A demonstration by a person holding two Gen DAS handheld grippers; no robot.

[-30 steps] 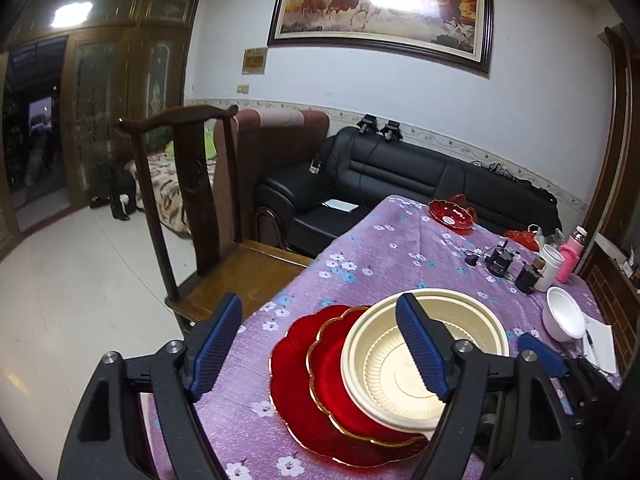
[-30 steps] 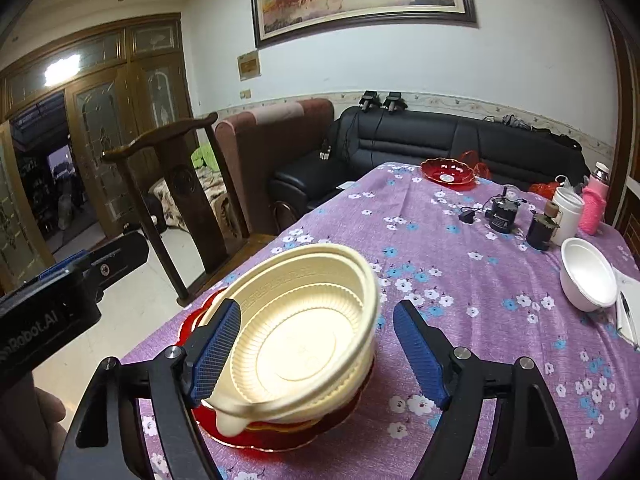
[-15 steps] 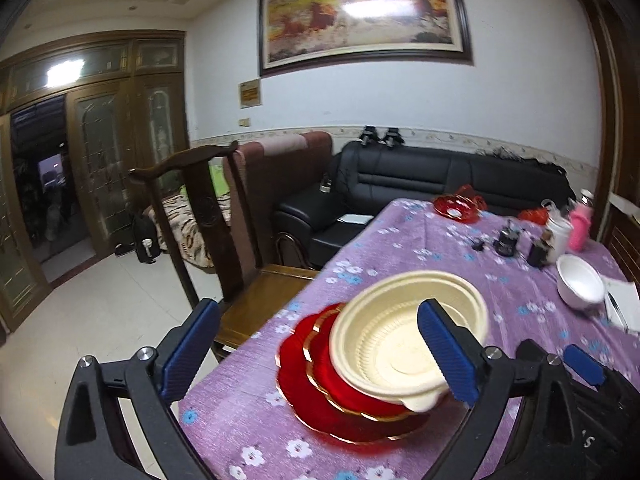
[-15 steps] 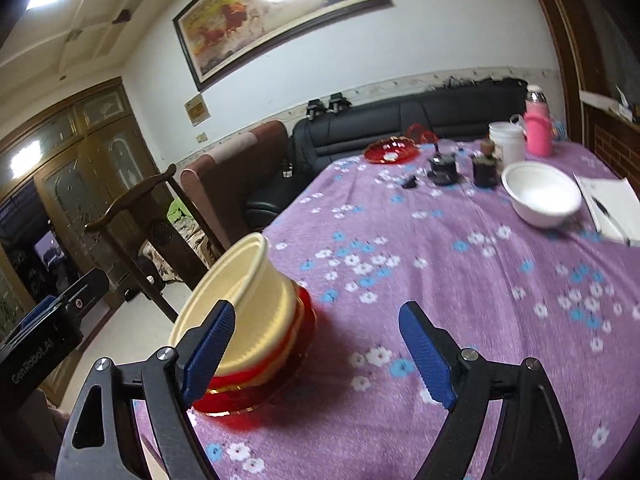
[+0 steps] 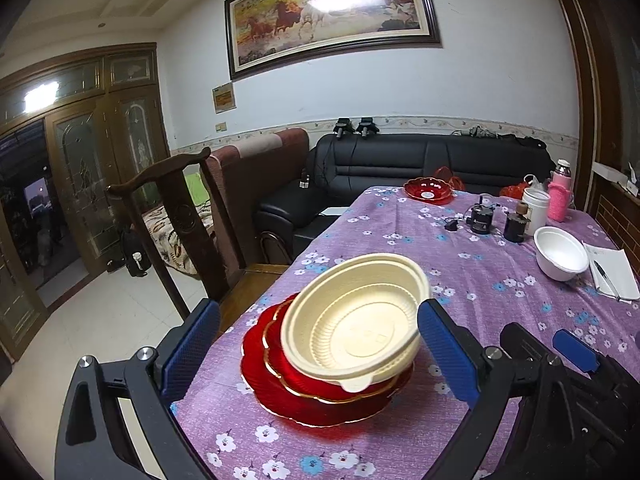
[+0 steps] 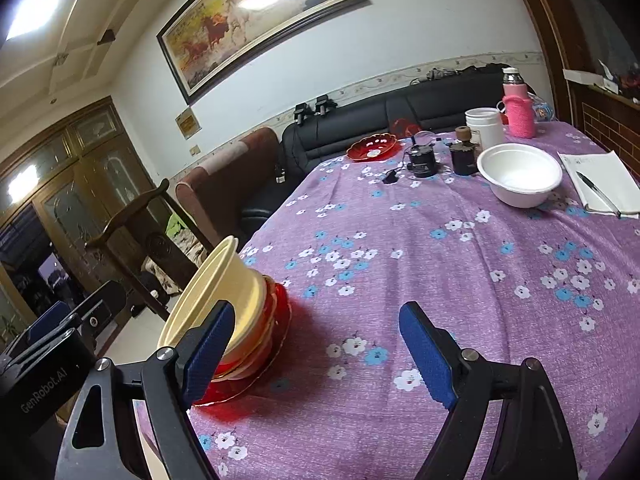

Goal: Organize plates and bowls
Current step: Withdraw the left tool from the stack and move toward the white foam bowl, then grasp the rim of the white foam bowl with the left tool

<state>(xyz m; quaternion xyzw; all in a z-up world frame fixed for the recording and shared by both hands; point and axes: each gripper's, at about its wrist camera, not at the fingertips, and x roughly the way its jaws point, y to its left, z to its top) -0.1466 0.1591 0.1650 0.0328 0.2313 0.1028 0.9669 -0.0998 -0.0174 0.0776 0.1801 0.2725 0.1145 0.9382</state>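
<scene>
A cream bowl [image 5: 354, 322] sits tilted on stacked red plates [image 5: 320, 394] near the table [image 6: 440, 264] edge, purple floral cloth beneath. Left gripper [image 5: 316, 354] and right gripper [image 6: 316, 356] gape, released, gripping nothing.

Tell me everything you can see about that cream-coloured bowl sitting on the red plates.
The cream bowl looks like thin moulded plastic, round and shallow, with a ribbed inner wall, a flat bottom and a small tab on its rim. It is empty. It rests tilted on the stacked red plates near the table's edge. Neither gripper touches it.
</scene>
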